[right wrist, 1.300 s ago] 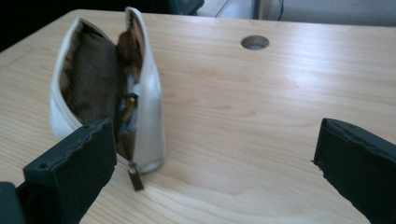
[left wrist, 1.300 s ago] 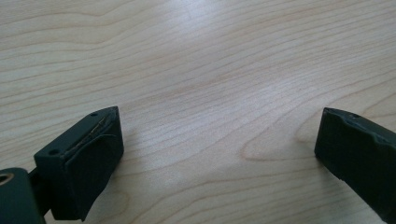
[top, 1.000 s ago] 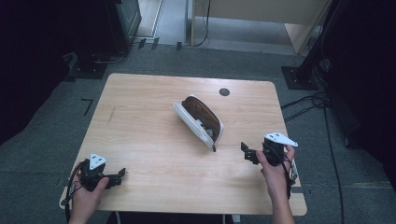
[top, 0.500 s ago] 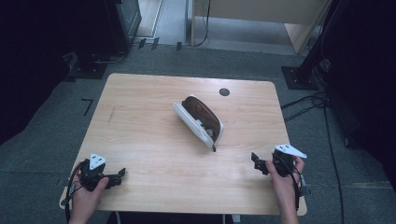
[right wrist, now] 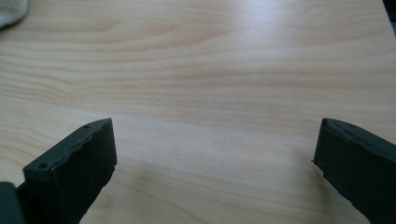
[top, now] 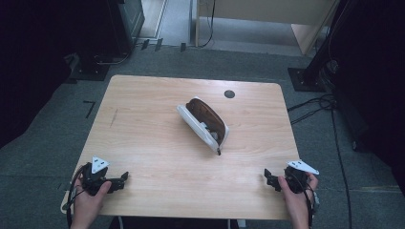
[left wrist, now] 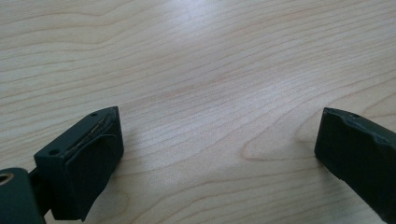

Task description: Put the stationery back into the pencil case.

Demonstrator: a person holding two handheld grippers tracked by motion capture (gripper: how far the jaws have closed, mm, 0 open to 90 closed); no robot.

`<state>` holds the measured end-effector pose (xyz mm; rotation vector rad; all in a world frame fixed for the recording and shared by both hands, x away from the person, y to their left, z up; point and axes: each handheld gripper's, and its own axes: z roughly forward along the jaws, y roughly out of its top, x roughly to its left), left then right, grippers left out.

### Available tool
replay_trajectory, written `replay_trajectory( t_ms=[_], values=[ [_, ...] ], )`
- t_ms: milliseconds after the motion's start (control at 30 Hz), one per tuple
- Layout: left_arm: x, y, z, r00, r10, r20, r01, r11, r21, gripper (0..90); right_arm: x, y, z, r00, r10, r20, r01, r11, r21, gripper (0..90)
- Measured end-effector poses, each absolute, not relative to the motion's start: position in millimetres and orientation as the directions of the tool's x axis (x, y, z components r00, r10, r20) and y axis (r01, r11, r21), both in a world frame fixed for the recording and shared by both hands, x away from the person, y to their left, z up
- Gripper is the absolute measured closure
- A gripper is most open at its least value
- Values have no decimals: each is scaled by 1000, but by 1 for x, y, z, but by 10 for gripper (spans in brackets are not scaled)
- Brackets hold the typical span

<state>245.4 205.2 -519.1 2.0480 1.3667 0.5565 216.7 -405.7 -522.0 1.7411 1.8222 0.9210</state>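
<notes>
A white pouch (top: 204, 124) with a brown lining lies unzipped in the middle of the wooden table (top: 153, 152), small items inside it. My left gripper (top: 122, 180) rests at the front left corner, held by a hand, open with bare wood between its jaws (left wrist: 219, 154). My right gripper (top: 268, 177) sits at the front right corner, also open over bare wood (right wrist: 215, 158). A pale corner of the pouch (right wrist: 11, 10) shows at the top left of the right gripper view. Both grippers are well apart from the pouch.
A round dark grommet (top: 229, 94) sits near the table's far edge. Cables (top: 320, 102) run over the grey carpet to the right. Dark equipment stands (top: 100, 67) are on the floor behind the table, left and right.
My right gripper has drawn back toward the front right corner of the table, away from the pouch. The left gripper has stayed in place.
</notes>
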Motion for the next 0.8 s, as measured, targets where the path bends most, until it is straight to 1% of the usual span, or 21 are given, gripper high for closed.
replay_trajectory(
  t_ms=[167,333,500,800],
  values=[
    [245,205,-519,379,925,12,670,-283,687,14,208,-413,-526,-77,992,102,693,-20,721,0],
    [245,205,-519,379,926,12,670,-283,686,15,204,-413,-527,-87,996,28,706,42,707,0],
    [245,205,-519,378,926,12,670,-282,686,15,204,-412,-527,-120,992,26,703,66,708,0],
    [245,205,-519,378,926,13,669,-283,687,14,204,-412,-527,-120,992,26,703,66,708,0]
  ],
)
